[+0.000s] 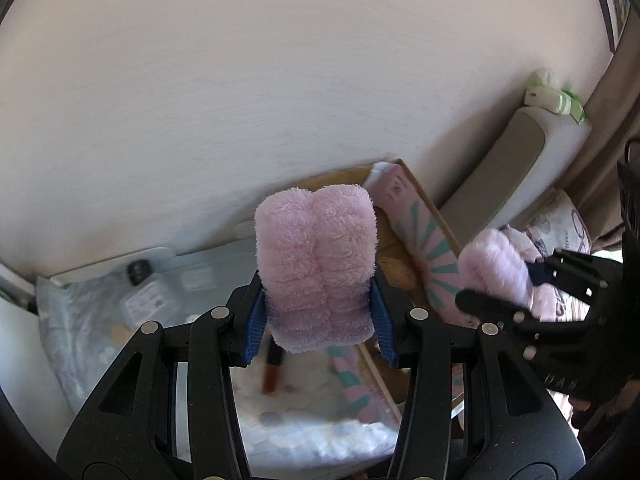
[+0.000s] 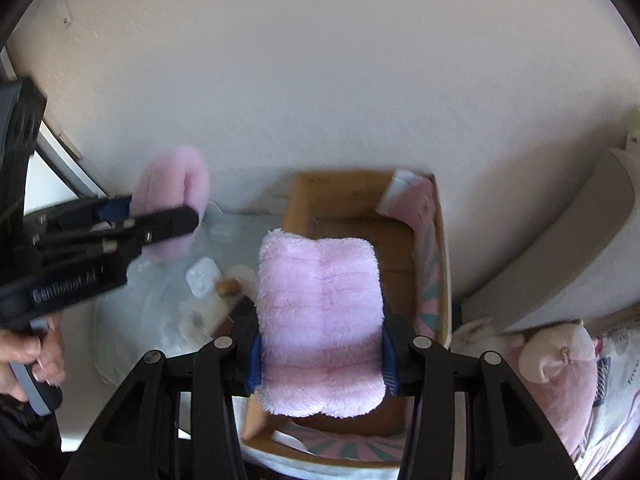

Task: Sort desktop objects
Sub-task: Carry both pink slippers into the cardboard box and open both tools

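Clamping fluffy pink slippers, left fingers (image 1: 318, 312) and right fingers (image 2: 322, 350) each hold one.

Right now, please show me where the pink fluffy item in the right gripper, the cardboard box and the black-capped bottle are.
pink fluffy item (image 2: 320, 328), right wrist view, middle of its fluffy face.
cardboard box (image 2: 300, 196), right wrist view, far left inner wall.
black-capped bottle (image 1: 139, 273), left wrist view, its cap.

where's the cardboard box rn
In the right wrist view the cardboard box sits open against the wall, directly below the pink fluffy item held in the right hand-held gripper.
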Tool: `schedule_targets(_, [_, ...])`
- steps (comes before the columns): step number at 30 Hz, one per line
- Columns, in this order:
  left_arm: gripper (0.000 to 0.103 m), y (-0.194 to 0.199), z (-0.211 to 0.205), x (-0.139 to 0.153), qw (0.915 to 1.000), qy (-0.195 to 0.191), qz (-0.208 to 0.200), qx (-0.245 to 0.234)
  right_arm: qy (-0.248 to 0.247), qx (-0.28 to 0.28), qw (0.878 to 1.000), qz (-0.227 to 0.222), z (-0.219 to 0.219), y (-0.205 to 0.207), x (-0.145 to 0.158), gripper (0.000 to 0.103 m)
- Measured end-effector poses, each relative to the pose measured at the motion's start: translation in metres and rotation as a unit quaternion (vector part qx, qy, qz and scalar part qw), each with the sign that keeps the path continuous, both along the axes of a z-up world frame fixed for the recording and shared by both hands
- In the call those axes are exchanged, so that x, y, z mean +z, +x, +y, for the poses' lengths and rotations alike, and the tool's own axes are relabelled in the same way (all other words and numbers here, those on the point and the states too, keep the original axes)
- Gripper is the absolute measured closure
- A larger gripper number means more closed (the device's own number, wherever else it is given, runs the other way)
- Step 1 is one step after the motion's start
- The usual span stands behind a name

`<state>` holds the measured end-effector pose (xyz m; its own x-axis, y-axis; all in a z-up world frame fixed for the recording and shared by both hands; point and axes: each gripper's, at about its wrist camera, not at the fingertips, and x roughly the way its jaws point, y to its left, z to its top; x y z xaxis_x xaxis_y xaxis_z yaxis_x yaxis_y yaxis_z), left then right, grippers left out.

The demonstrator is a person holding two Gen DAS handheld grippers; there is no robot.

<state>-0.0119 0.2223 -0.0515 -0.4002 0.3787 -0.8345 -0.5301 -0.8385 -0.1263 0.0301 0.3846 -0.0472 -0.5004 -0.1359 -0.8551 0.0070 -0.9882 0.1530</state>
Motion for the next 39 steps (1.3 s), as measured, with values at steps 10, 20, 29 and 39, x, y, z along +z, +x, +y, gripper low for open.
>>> schedule_targets(10, [0.061, 0.002, 0.059, -0.043, 0.9992, -0.011, -0.035, -0.012, -0.006, 0.039, 0.998, -0.053, 0.027, 0.008, -0.048, 0.061])
schedule_targets(20, [0.061, 0.002, 0.083, -0.085, 0.9976, -0.028, -0.064, 0.005, -0.019, 0.1, 0.993, -0.062, 0.031, 0.028, -0.07, 0.061])
schedule_targets(29, [0.057, 0.0, 0.092, -0.096, 0.9965, -0.028, -0.077, 0.015, -0.011, 0.142, 0.988, -0.066, 0.029, 0.023, -0.077, 0.059])
schedule_targets(39, [0.0, 0.0, 0.09, -0.077, 0.9984, -0.026, -0.047, 0.016, -0.031, 0.126, 0.99, -0.051, 0.036, 0.024, -0.07, 0.028])
